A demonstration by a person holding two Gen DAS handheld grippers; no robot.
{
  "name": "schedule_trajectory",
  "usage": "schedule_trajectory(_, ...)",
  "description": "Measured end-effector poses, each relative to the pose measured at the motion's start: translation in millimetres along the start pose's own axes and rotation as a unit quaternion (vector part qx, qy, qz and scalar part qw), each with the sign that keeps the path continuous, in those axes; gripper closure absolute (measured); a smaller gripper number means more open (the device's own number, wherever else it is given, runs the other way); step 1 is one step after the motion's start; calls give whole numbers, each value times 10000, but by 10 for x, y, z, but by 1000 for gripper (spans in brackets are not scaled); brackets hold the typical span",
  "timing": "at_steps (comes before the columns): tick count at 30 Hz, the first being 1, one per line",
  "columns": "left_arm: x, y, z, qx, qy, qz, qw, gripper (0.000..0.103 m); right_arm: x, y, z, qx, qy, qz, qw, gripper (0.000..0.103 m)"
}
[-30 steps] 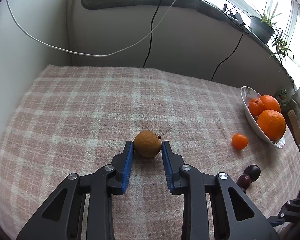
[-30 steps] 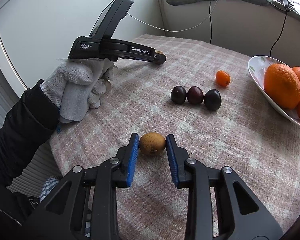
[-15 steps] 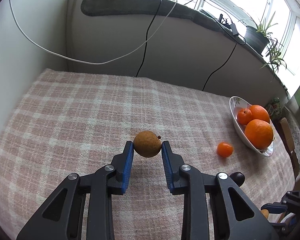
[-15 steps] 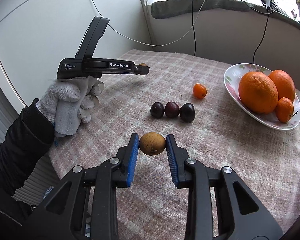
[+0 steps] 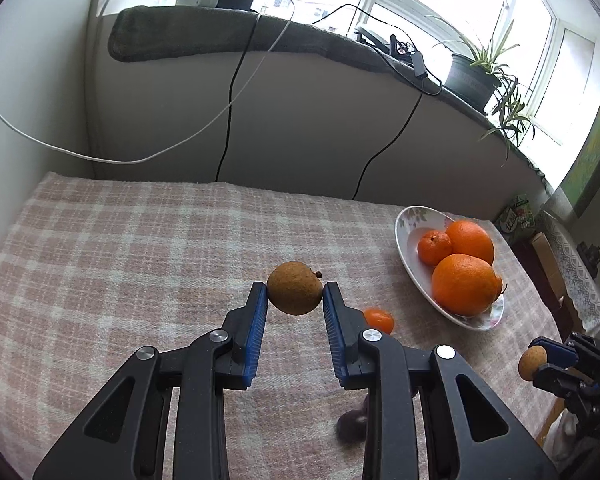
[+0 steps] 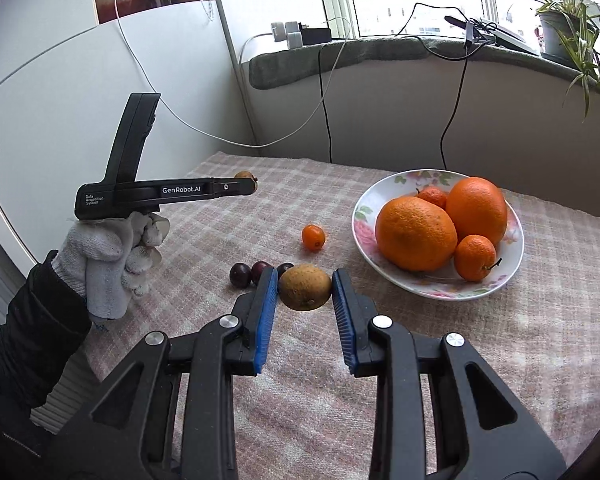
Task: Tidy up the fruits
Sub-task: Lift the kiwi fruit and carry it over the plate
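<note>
While the left gripper (image 5: 295, 300) carries its small brown fruit (image 5: 295, 288) clear of the tabletop (image 5: 120, 264), the left wrist view shows the jaws clamped on the fruit's two sides near the tips of the blue pads (image 5: 257, 332). To do this carry well, I would keep that squeeze steady and no harder, since the round fruit sits far forward and could roll out if the grip slackens or tilts. Ahead and to the right of the jaws stands the bowl (image 5: 404, 240), holding three orange fruits in this view: two large and one small. Just right of the jaws lies one loose small orange fruit (image 5: 378, 319). Below the right jaw one dark plum (image 5: 350, 426) shows, blurred; others may be hidden. At the far right the right gripper (image 5: 540, 362) holds a second brown fruit (image 5: 532, 363).

Seen from the right wrist view, the right gripper (image 6: 305, 292) is likewise clenched on its brown fruit (image 6: 305, 287), again near the pad tips, so the same steady hold applies; the approach to the bowl (image 6: 440, 292), ahead and to the right of the jaws, should probably come in over the rim and set down gently. Here the bowl holds four orange fruits: two large, two small. Just beyond the left jaw sit three plums (image 6: 240, 275) in a row, and further ahead one small orange fruit (image 6: 313, 237). To the left, a gloved hand (image 6: 108, 256) holds the left gripper (image 6: 247, 184) level, gripping its fruit (image 6: 245, 176). Brown fruits number two in all, one per gripper.
</note>
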State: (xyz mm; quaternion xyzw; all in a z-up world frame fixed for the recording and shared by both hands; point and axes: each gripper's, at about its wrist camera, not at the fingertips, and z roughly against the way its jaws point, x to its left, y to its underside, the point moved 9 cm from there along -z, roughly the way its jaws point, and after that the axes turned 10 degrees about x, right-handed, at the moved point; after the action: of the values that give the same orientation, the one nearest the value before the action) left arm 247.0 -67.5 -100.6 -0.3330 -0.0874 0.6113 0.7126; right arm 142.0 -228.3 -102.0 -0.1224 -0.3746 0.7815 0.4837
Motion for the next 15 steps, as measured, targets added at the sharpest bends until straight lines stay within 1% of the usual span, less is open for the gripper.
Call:
schedule_trajectory(8, -291, -95, -104, 23, 220, -182, 9996, 76, -455, -168, 183, -263, 306, -311, 9987, 73)
schedule_trajectory(15, -555, -169, -178, 48, 377, -379, 9986, 76, -731, -307, 225, -355, 499, -417, 9973, 73)
